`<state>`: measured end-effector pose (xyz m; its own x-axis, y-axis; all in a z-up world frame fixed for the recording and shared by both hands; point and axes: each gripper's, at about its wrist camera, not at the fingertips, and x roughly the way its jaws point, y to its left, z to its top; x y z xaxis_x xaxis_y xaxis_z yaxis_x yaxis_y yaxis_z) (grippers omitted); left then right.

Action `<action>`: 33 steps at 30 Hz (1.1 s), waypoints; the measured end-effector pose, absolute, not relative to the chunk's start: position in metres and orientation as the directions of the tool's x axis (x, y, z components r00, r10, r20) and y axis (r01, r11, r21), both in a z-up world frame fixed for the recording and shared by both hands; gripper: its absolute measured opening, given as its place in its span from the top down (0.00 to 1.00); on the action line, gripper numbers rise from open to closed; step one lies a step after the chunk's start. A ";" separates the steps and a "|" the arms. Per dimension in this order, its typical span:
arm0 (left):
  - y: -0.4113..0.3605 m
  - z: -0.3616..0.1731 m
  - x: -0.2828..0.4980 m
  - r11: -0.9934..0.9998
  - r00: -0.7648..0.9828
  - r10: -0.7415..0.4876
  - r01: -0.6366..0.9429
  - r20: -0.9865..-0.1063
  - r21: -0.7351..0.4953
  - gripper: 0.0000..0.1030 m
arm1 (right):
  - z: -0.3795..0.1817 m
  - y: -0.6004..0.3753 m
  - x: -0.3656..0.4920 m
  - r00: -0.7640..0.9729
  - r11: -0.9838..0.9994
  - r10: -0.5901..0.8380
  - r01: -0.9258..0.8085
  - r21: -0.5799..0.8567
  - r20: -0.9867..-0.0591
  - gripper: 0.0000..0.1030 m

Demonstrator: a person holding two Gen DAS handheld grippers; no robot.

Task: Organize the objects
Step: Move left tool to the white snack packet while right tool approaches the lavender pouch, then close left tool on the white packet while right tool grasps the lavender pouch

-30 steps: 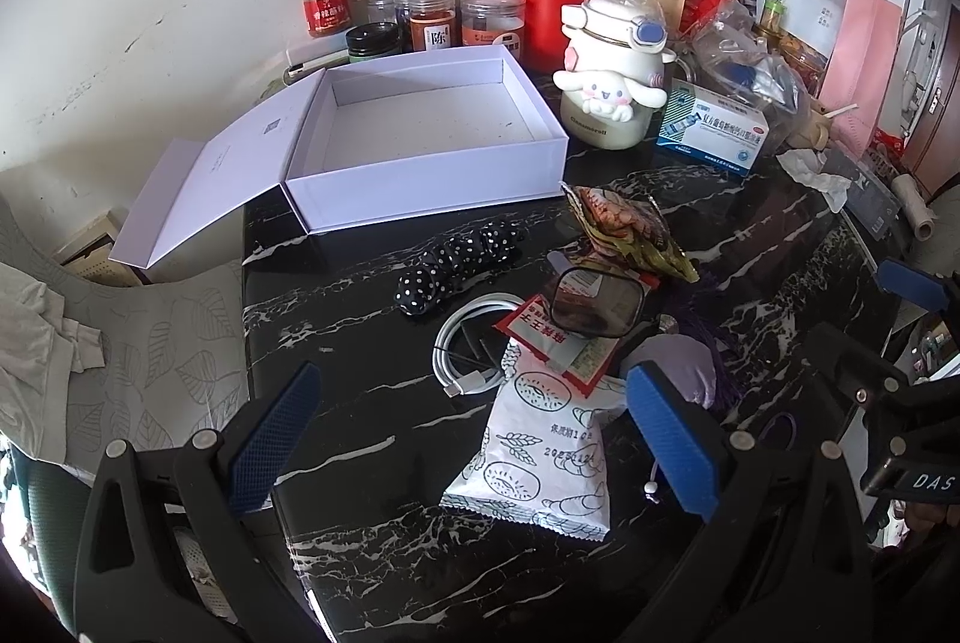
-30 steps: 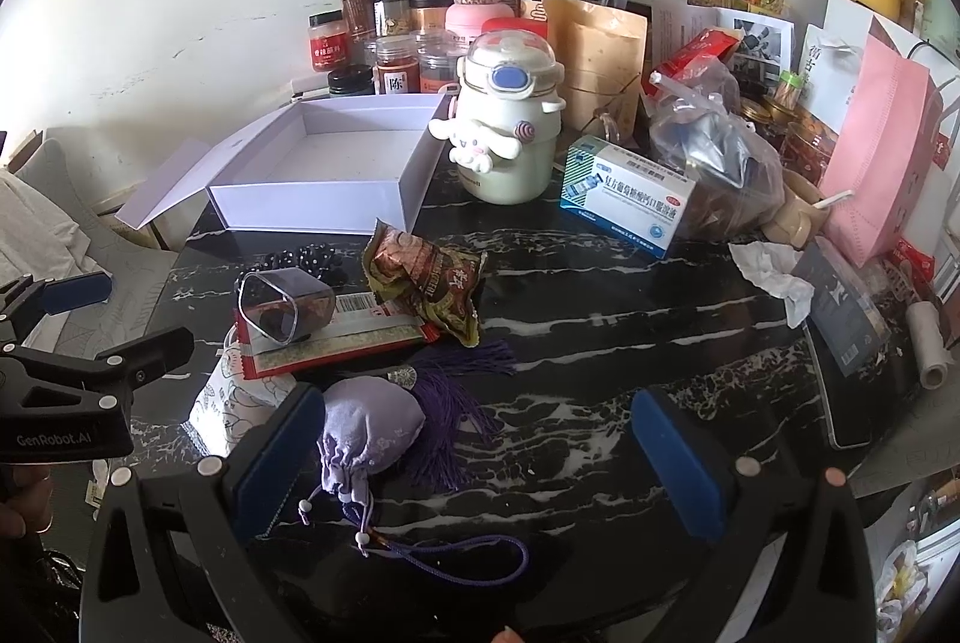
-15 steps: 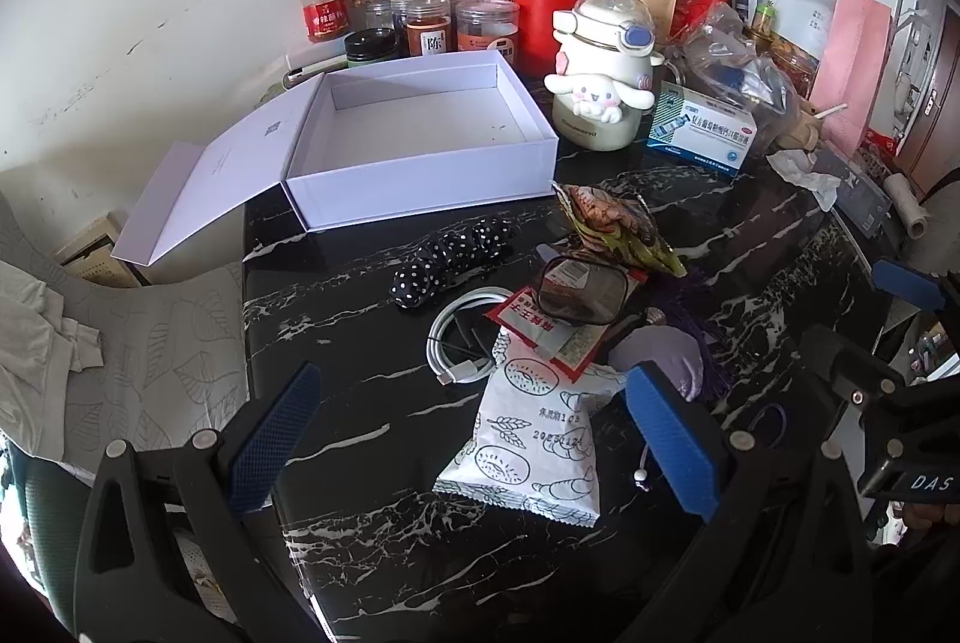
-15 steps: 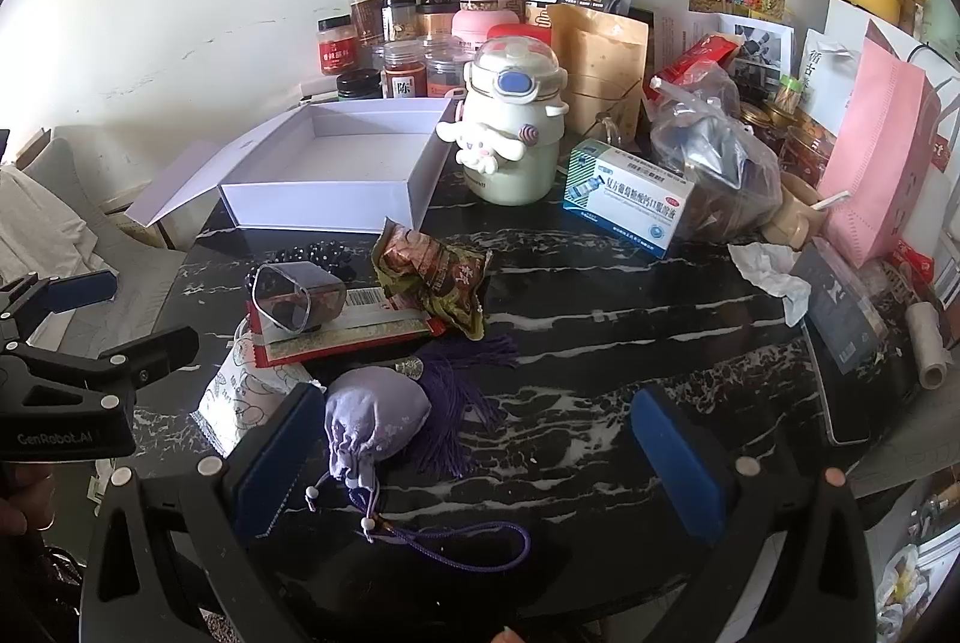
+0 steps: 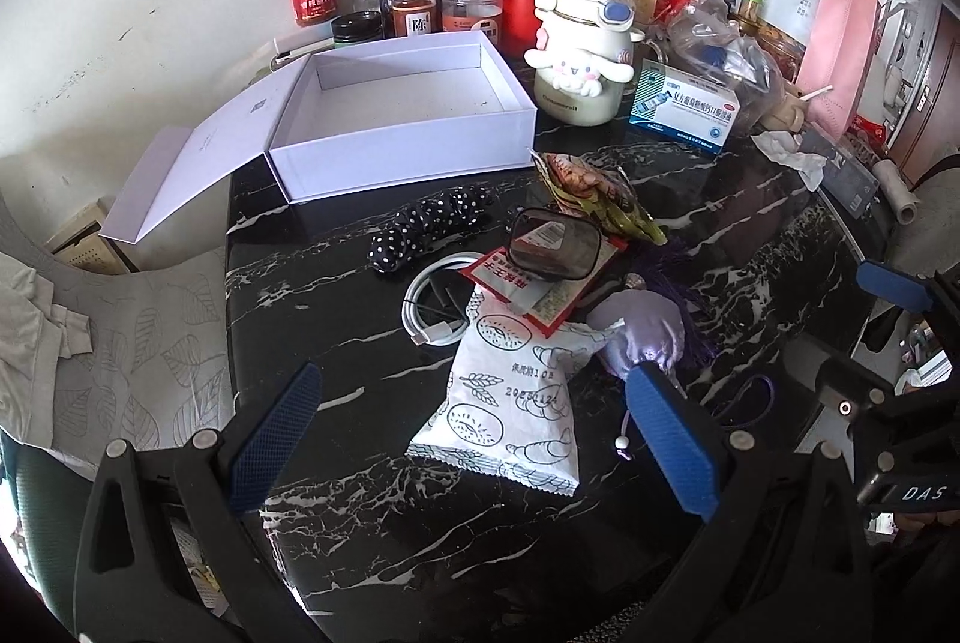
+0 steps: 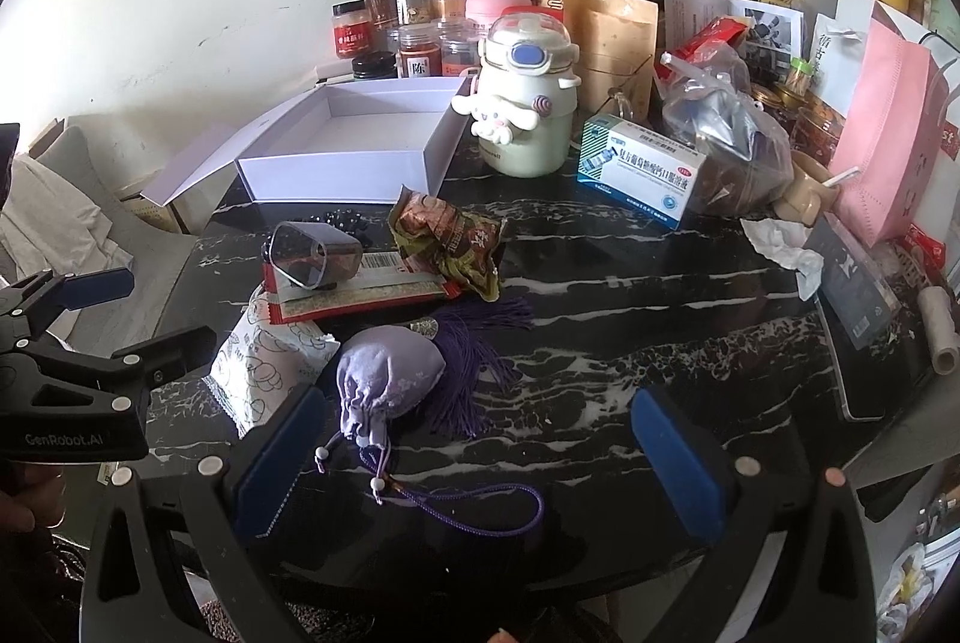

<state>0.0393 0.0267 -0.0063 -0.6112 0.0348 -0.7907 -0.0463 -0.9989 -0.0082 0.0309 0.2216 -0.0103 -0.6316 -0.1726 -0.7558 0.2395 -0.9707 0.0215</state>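
Both claws have drawn back slightly from the pile; nothing on the desk (image 5: 336, 277) has shifted, so we have yet to begin sorting. Left claw (image 5: 474, 427) and right claw (image 6: 474, 454) hang spread and empty. White box (image 5: 384, 90) waits open and bare behind the snack bag (image 5: 516, 391) and pouch (image 6: 384, 379).

Glossy marble table (image 5: 750, 235), matt cardboard box (image 5: 408, 144)

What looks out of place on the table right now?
The clear cup lies tipped on its side atop the red packet, which overlaps the white snack bag. The crumpled snack wrapper sits beside them. The white box is open and holds nothing. No spill is visible.
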 end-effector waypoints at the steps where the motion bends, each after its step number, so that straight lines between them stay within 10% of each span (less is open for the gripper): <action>1: 0.028 -0.008 0.039 -0.999 -0.610 0.038 -0.050 -0.792 -0.009 0.01 | -0.012 0.221 0.031 -0.626 -0.970 -0.174 0.242 0.023 -0.760 0.01; 21: 0.033 -0.053 0.017 -0.992 -0.547 0.098 -0.119 -0.831 -0.038 0.07 | -0.059 0.199 0.009 -0.469 -0.931 -0.283 0.346 0.120 -0.837 0.21; 33: 0.027 -0.078 -0.001 -0.989 -0.497 0.124 -0.129 -0.859 -0.068 0.16 | -0.081 0.185 -0.006 -0.363 -0.889 -0.363 0.410 0.203 -0.858 0.54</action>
<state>-0.0009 0.0270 -0.0777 -0.4968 0.1242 -0.8589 -0.1294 -0.9892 -0.0682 -0.0064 0.1847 -0.0812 -0.3634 -0.3635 -0.8578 0.4102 -0.8891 0.2029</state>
